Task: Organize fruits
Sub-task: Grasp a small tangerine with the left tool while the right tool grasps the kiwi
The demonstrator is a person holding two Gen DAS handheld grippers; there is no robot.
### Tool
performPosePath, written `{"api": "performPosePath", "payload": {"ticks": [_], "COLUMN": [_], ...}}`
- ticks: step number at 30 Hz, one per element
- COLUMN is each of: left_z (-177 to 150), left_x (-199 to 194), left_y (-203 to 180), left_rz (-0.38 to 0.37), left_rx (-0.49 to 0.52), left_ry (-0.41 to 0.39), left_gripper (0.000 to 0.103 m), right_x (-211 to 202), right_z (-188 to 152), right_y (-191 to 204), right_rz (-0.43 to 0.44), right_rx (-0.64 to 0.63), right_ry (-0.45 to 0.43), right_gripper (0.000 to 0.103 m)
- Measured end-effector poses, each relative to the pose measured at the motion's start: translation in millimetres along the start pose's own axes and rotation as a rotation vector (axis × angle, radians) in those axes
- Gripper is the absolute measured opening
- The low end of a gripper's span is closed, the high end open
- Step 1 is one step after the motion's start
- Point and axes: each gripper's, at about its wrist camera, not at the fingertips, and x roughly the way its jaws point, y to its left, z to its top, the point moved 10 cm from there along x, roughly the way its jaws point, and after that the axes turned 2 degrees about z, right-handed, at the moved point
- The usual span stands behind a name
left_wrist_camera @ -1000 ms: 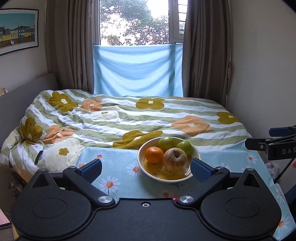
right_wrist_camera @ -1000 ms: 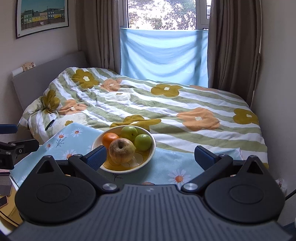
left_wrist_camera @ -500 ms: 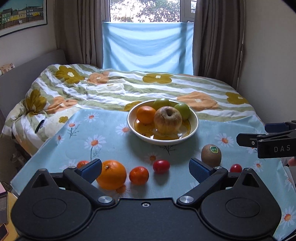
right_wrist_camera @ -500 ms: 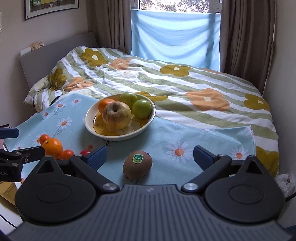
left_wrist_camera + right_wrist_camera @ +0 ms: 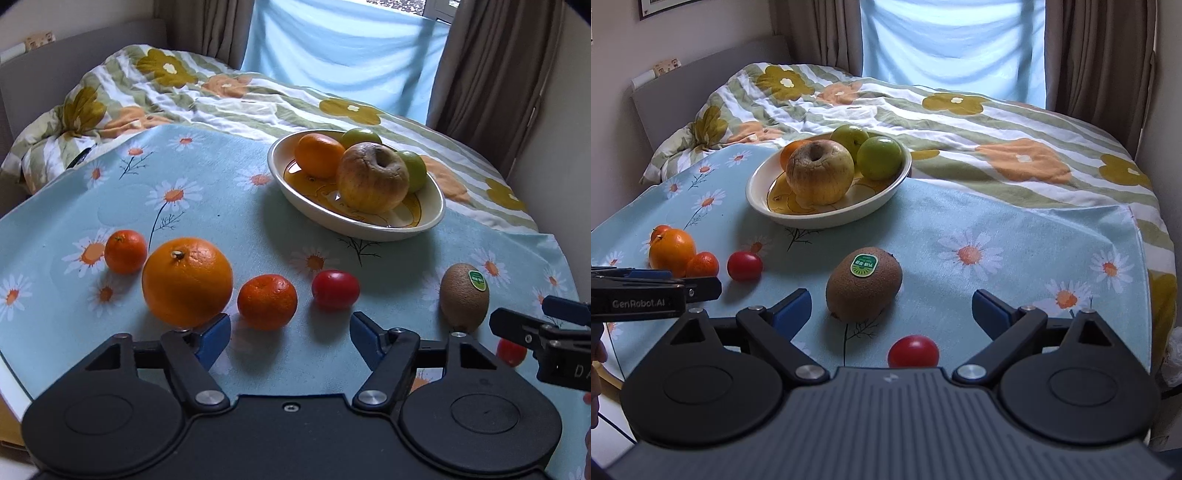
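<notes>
A cream bowl point(image 5: 354, 229) on the daisy tablecloth holds a wrinkled apple point(image 5: 373, 177), an orange and two green fruits. Loose on the cloth lie a large orange point(image 5: 187, 282), two mandarins point(image 5: 267, 301), a red tomato point(image 5: 335, 288) and a kiwi point(image 5: 464, 297). My left gripper point(image 5: 289, 330) hovers just short of the nearer mandarin. Its jaws are closing and the pads touch nothing. My right gripper point(image 5: 891, 304) is open. The kiwi point(image 5: 864, 282) lies just ahead of its tips and a second tomato point(image 5: 913, 350) lies between its fingers.
The tablecloth point(image 5: 207, 206) covers a table set against a bed with a flowered duvet point(image 5: 960, 122). Curtains and a blue sheet hang behind it. A wall runs along the right. The table's left edge point(image 5: 11, 387) is close to my left gripper.
Both grippers have sunk toward the table and tilted down, so the loose fruits now fill the views. The left jaws have narrowed. No fruit has moved.
</notes>
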Motion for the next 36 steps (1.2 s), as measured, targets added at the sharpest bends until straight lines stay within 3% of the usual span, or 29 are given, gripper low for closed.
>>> {"api": "performPosePath", "payload": {"ticks": [12, 17, 36], "left_z": [5, 8, 3], "left_x": [16, 18, 13], "left_y": [11, 15, 15], "left_rz": [0.046, 0.070, 0.069], "left_rx": [-0.124, -0.152, -0.121], "left_ry": [0.001, -0.013, -0.015], "left_gripper": [0.061, 0.044, 0.043], "right_x": [26, 34, 54], "right_z": [-4, -4, 3], "right_y": [6, 9, 19], "right_rz": [0.039, 0.052, 0.070], "right_rx": [-0.022, -0.032, -0.055], "right_ry": [0.037, 0.047, 0.050], "right_gripper": [0.097, 0.093, 0.077]}}
